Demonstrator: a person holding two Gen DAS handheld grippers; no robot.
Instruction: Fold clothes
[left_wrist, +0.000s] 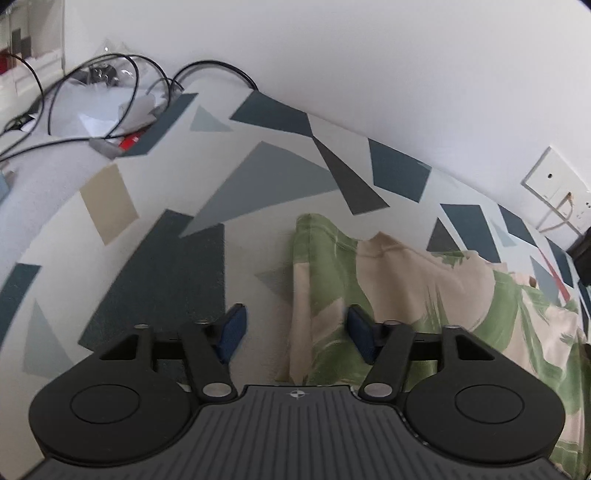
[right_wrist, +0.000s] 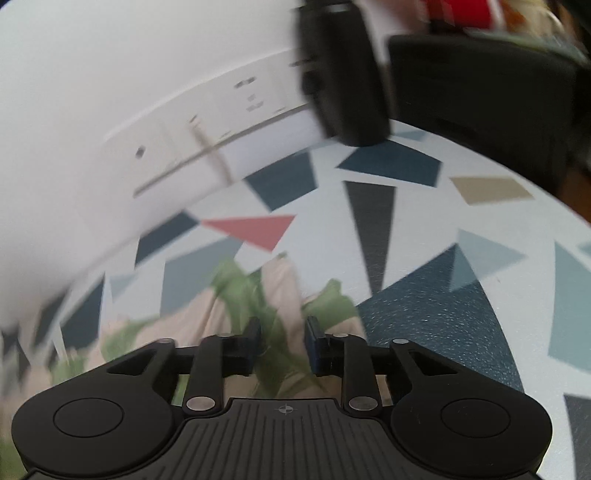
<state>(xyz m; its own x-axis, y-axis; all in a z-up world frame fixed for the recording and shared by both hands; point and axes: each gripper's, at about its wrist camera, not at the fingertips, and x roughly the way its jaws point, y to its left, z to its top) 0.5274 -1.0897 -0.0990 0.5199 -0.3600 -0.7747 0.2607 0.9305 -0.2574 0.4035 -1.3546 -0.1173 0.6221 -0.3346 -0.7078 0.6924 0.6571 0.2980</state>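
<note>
Overhead, so to speak, a white wall (left_wrist: 369, 74) fills the top of both views, with a socket plate (left_wrist: 554, 184) low on it at the right of the left wrist view. Below it spreads the tabletop (left_wrist: 166, 206), pale with a scatter of teal, grey, beige and pink triangles and quadrangles. On that surface lies the garment (left_wrist: 424, 288), cream cloth printed with green leaves, rumpled and partly doubled over, its left edge running down toward the camera; in the right wrist view the same cloth (right_wrist: 229, 302) shows blurred, near the wall side of the table. A dark chair back (right_wrist: 480, 96) stands past the table's far edge in the right wrist view, with a black blurred object (right_wrist: 343, 74) beside it that cannot be identified. Black cables (left_wrist: 110, 96) loop over white papers at the far left corner.

The left gripper (left_wrist: 293, 332) has its jaws spread wide, straddling the garment's left edge, one blue pad (left_wrist: 232, 332) over bare table and the other over cloth. The right gripper (right_wrist: 283, 347) has its jaws partly apart above the cloth; whether they touch it cannot be told.
</note>
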